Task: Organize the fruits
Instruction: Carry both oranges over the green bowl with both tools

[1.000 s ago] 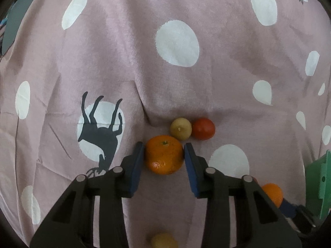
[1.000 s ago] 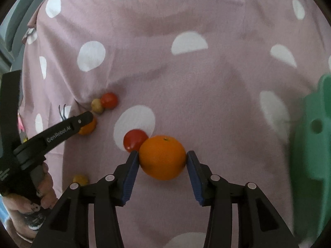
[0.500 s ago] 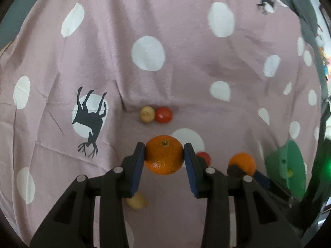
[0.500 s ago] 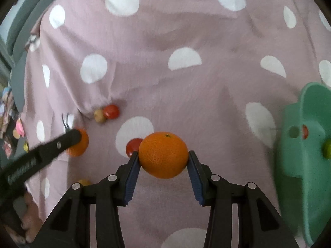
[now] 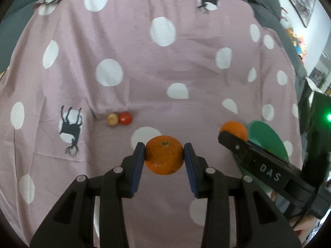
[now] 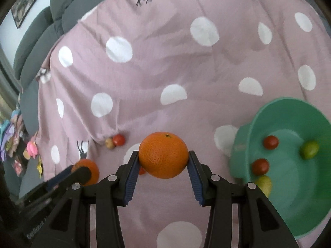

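Both: each hand-held gripper [image 5: 163, 158] [image 6: 163, 164] clamps its orange [image 5: 164, 157] [image 6: 163, 155] (bowl [image 6: 289, 111] apparently near).

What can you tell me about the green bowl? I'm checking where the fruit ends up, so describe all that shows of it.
The green bowl looks like smooth moulded plastic, mint green, deep and round with a wide rim and a flat tab on its near-left edge. It sits upright on the spotted pink cloth, at the right of the right wrist view. Inside lie two red fruits and two yellow-green ones. Neither gripper touches it.
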